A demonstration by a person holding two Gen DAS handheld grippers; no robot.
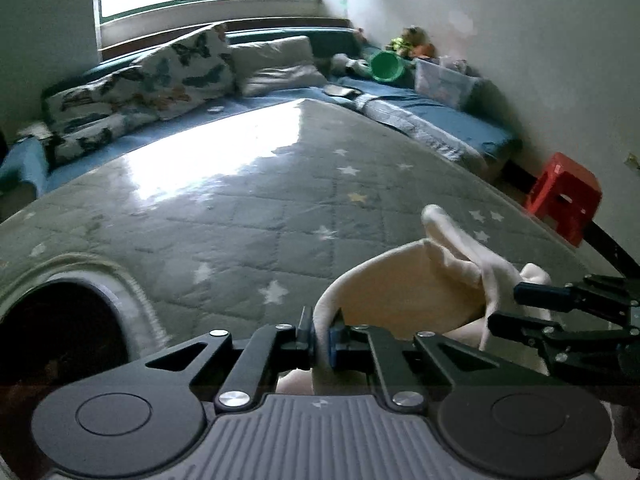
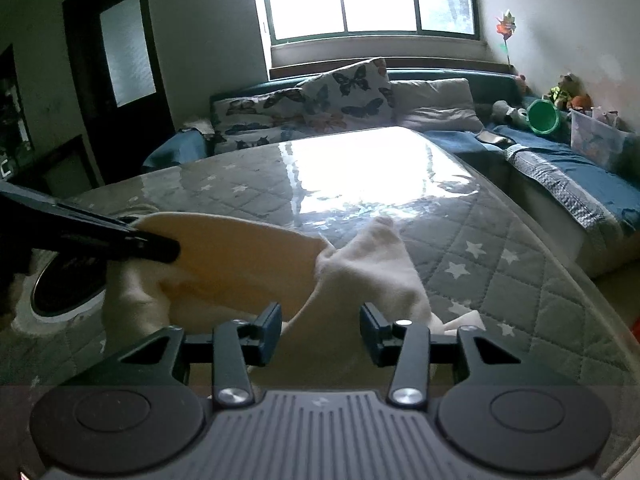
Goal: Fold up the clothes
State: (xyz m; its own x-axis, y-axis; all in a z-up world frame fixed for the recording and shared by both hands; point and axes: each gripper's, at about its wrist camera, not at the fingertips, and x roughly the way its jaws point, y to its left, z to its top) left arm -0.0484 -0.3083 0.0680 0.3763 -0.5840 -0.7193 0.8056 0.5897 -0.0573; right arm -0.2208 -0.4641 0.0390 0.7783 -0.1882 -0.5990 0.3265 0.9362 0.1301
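A cream garment [image 2: 248, 264] lies bunched at the near edge of a star-quilted bench [image 2: 500, 280], the left gripper [image 1: 320, 334] pinching its edge between pressed fingers, seemingly to lift a fold, while the right gripper [image 2: 320, 330] hovers, fingers spread, over the cloth.

Left gripper [image 1: 320, 338]: matte black linkage arms, silver round pivot screws, blue pads on the fingers [image 1: 335, 342]. Grey ribbed housing flanked by two black discs with circular recesses. Right gripper [image 2: 320, 334]: same build, dark blue-grey pads, small logo on ribbed grey.
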